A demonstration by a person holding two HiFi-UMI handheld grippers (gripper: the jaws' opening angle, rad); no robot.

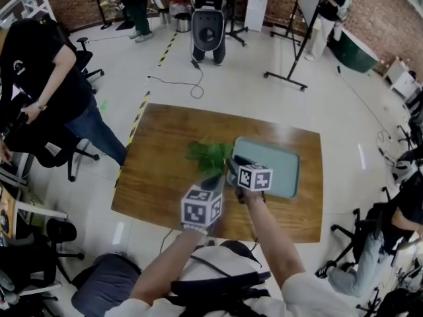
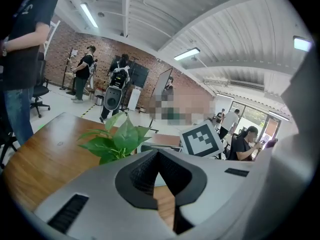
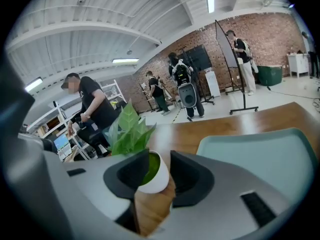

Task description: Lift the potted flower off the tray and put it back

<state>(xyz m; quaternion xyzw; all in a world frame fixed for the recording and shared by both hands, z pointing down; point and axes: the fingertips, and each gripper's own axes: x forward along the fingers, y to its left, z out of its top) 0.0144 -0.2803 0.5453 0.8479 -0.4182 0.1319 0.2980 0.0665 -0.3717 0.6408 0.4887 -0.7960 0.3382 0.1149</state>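
- In the left gripper view the left gripper (image 2: 159, 153) blocks the pot; only the leaves (image 2: 118, 138) rise over its grey body; the other tool's marker cube (image 2: 201, 140) peeps up beside them.
- In the right gripper view the right gripper (image 3: 153, 173) has one pad across the pot's (image 3: 156, 183) left side; whether the pads (image 3: 126, 174) touch its wall is hard to tell; the gripper body cuts off the tray's (image 3: 260, 159) near edge.
- In the head view the plant (image 1: 209, 154) is just a clump of leaves; both grippers' ends cover what lies under it; the arms run off the lower edge.
- Table (image 1: 165, 157): rectangular, brown wood with visible grain; tray: pale teal, smooth, rounded corners, raised rim; pads: black, ribbed, wedge-shaped; gripper bodies: matt grey.
- Pot: small, white, glossy, rounded like a bowl; green moss (image 3: 150, 169) fills its top; the leaves are broad, pointed, bright green and stand upward.
- The plant stands on bare wood just left of the tray, not on it.
- Right gripper: jaws wide, pot between them; left gripper: jaw tips together, nothing in them, wood showing beneath.
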